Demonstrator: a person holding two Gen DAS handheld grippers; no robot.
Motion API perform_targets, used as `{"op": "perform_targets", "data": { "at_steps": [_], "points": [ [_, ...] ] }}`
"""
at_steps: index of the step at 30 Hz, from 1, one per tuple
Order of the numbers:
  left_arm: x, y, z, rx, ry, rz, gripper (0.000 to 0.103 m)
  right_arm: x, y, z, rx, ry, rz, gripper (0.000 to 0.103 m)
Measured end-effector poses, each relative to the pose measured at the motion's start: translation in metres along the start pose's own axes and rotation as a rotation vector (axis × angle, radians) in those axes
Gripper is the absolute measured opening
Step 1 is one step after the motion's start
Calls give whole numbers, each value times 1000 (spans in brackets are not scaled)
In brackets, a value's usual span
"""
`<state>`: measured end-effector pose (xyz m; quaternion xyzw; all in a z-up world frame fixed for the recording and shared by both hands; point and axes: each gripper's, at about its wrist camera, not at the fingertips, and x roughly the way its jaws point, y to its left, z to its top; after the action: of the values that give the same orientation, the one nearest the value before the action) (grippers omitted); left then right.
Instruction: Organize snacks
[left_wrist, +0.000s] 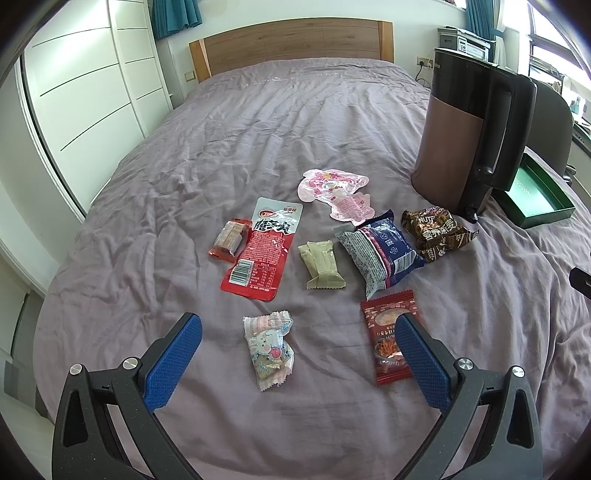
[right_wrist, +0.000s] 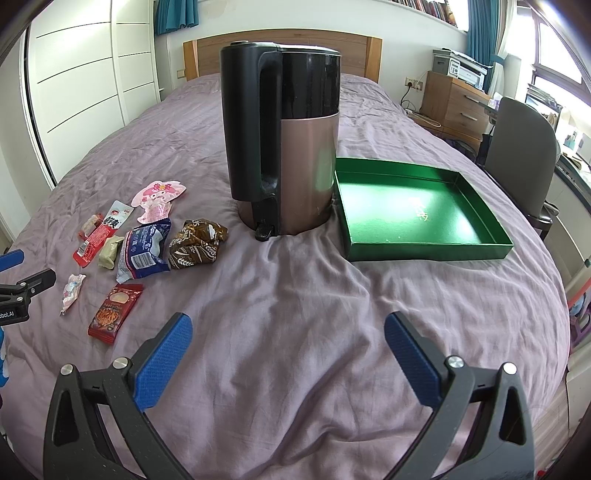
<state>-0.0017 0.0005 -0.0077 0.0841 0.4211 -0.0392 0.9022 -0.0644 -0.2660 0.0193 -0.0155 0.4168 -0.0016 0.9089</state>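
Observation:
Several snack packets lie spread on a purple bedspread (left_wrist: 258, 140). Nearest my open left gripper (left_wrist: 299, 343) are a pale pig-print packet (left_wrist: 269, 350) and a dark red packet (left_wrist: 388, 332), which its right finger partly covers. Farther off lie a red spicy-strip packet (left_wrist: 264, 247), a small brown-bar packet (left_wrist: 231, 238), a beige packet (left_wrist: 321, 264), a blue packet (left_wrist: 380, 249), a brown packet (left_wrist: 436, 232) and a pink cartoon packet (left_wrist: 336, 192). My right gripper (right_wrist: 288, 339) hangs open over bare bedspread, the green tray (right_wrist: 424, 247) ahead of it to the right holding nothing.
A tall brown and black kettle (right_wrist: 284, 140) stands on the bed between the snacks and the tray. A wooden headboard (left_wrist: 291, 44) is at the far end, white wardrobe doors (left_wrist: 85, 92) to the left, a grey chair (right_wrist: 524, 158) and a drawer unit (right_wrist: 454, 103) to the right.

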Motion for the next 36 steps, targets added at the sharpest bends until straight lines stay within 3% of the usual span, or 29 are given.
{"op": "perform_targets", "data": {
  "at_steps": [36],
  "points": [
    [10, 4, -1, -18, 36, -11, 102, 6, 3, -3, 0, 16, 15, 103]
  ]
}}
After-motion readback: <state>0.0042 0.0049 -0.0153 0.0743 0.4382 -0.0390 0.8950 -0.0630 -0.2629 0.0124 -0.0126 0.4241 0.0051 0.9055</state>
